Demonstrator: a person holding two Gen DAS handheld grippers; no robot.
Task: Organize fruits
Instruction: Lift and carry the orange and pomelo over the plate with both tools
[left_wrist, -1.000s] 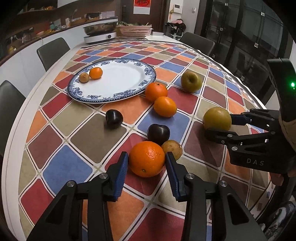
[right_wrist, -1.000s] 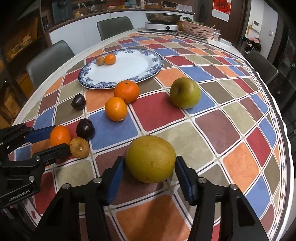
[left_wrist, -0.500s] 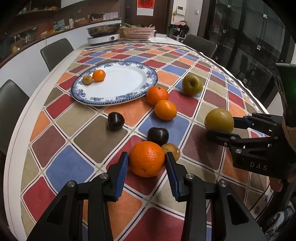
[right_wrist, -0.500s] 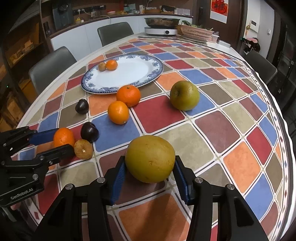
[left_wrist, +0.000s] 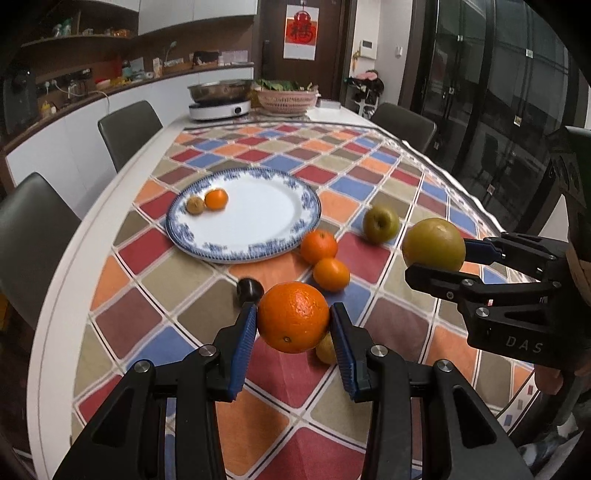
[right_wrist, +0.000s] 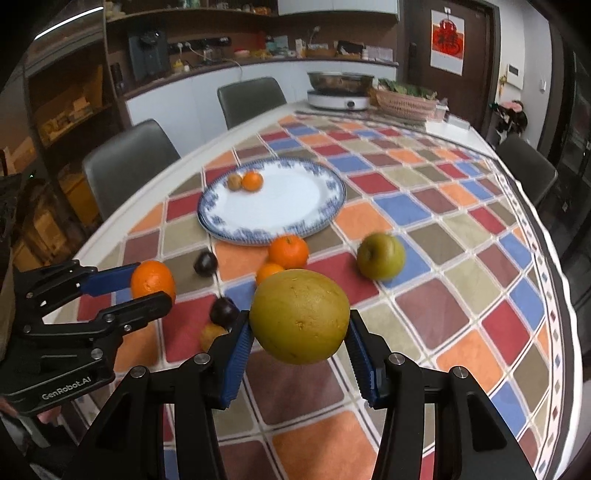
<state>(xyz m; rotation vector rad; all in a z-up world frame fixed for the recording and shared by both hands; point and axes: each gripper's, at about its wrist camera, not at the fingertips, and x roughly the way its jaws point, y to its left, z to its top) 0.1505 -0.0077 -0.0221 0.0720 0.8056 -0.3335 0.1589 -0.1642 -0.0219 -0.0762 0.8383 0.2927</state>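
My left gripper (left_wrist: 293, 332) is shut on a large orange (left_wrist: 293, 317) and holds it above the table; the same orange (right_wrist: 153, 280) shows in the right wrist view. A big yellow-green pear (right_wrist: 300, 315) hangs in the air with my right gripper (right_wrist: 299, 349) shut on it; it appears at the right (left_wrist: 434, 245) of the left wrist view. Ahead lies a blue-rimmed white plate (left_wrist: 258, 240) with a small orange (left_wrist: 216, 199) and a small brown fruit (left_wrist: 194, 205) on it.
On the chequered tablecloth lie two oranges (left_wrist: 318, 246) (left_wrist: 331, 274), a green apple (left_wrist: 380, 223), two dark plums (right_wrist: 205, 263) (right_wrist: 224, 312) and a small brown fruit (right_wrist: 211, 334). Chairs (left_wrist: 129, 129) stand along the left edge; a cooker with a pot (left_wrist: 219, 98) and a basket (left_wrist: 286, 99) sit at the far end.
Both grippers have risen, lifting the orange and the pear off the tablecloth. Both views tilted up, showing more of the room.
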